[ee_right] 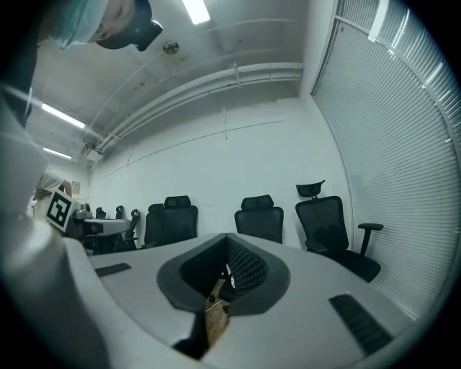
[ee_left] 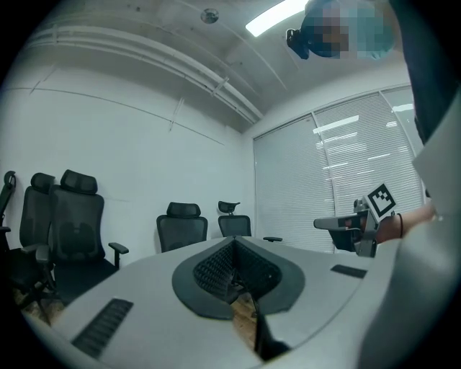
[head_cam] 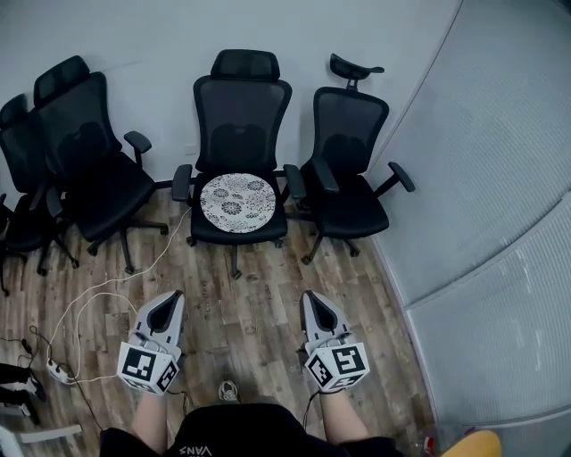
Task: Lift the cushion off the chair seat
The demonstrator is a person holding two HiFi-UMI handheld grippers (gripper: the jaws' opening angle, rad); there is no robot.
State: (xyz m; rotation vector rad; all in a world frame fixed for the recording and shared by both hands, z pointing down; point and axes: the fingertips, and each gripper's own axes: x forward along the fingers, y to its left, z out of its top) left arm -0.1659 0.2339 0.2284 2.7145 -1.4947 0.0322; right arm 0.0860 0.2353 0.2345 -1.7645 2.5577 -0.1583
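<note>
left gripper (head_cam: 169, 297) and right gripper (head_cam: 312, 296): jaws on both are closed together with nothing between them; each gripper view shows the ribbed pads met at the tip. both are held level and low in the head view, side by side, tips aimed at the row of chairs. neither touches anything.

cushion (head_cam: 235, 203): round, white with a dark floral pattern. it lies flat on the seat of the middle chair (head_cam: 241, 116), between the armrests, covering most of the seat. it is well apart from both grippers.

seating: black mesh office chairs with headrests stand against the wall. right chair (head_cam: 351, 134) stands just beside the middle one, with their armrests close. left chairs (head_cam: 85, 134) are grouped at the far side and turned at an angle.

floor (head_cam: 259, 303): grey-brown wood-look planks. a white cable (head_cam: 98, 303) loops across the left part of it and runs to a power strip (head_cam: 59, 370).

room: plain white wall (head_cam: 161, 36) behind the chairs. pale slatted blinds (head_cam: 500, 178) run along the right side. the left gripper view shows pipes along the ceiling and a lit strip light (ee_left: 277, 14).
</note>
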